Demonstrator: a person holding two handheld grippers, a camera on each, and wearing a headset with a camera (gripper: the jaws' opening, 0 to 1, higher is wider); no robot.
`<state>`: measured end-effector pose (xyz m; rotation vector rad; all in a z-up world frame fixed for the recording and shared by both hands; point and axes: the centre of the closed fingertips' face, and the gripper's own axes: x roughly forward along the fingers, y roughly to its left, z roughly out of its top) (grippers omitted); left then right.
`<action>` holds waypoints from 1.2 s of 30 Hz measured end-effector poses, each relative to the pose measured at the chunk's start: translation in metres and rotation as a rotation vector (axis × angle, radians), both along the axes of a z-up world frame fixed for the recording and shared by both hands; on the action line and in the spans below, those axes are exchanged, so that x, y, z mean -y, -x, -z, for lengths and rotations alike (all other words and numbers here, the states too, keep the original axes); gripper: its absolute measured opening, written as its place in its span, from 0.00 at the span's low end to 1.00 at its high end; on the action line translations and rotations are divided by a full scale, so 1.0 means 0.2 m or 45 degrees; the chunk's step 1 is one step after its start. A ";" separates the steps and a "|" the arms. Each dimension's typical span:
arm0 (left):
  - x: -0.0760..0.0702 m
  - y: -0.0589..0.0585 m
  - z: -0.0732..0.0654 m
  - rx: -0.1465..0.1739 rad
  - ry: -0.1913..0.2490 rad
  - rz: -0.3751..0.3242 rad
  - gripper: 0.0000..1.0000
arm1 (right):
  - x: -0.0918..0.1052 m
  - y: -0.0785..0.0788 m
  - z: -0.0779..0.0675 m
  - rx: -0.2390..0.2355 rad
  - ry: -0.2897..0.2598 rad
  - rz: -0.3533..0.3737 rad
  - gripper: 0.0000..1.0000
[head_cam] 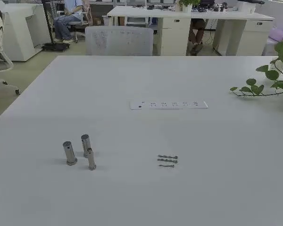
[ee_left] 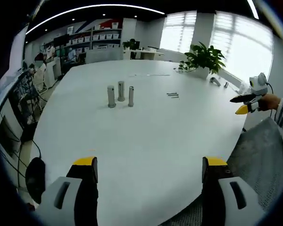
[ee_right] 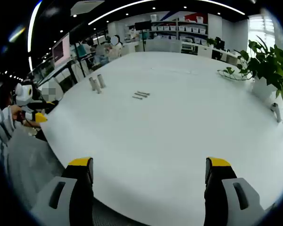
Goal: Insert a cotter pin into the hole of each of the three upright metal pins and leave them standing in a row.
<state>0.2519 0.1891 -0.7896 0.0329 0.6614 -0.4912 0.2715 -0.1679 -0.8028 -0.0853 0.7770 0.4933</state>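
Note:
Three upright metal pins (head_cam: 69, 153) (head_cam: 86, 145) (head_cam: 91, 159) stand in a tight cluster on the white table's left front area. They appear far off in the left gripper view (ee_left: 121, 92) and the right gripper view (ee_right: 96, 84). Three small cotter pins (head_cam: 167, 160) lie side by side to their right, also seen as cotter pins (ee_left: 172, 95) (ee_right: 141, 95). My left gripper (ee_left: 149, 162) is open and holds nothing, back at the table's near edge. My right gripper (ee_right: 149, 163) is open too, off the near edge, far from the parts.
A white power strip (head_cam: 169, 104) lies flat mid-table behind the parts. A leafy plant (head_cam: 273, 77) reaches over the right edge. A grey chair (head_cam: 119, 41) stands at the far side. Each gripper shows in the other's view: right gripper (ee_left: 247, 101), left gripper (ee_right: 30, 106).

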 end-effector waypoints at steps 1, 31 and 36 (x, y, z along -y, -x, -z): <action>0.00 0.00 0.00 0.000 0.000 0.001 0.90 | 0.00 0.00 0.00 -0.001 0.000 0.000 1.00; -0.02 0.00 0.04 -0.043 -0.031 -0.021 0.86 | 0.01 0.01 0.03 -0.032 0.007 -0.005 1.00; -0.02 0.00 0.05 -0.045 -0.028 -0.025 0.85 | 0.03 0.01 0.04 -0.052 0.015 0.001 1.00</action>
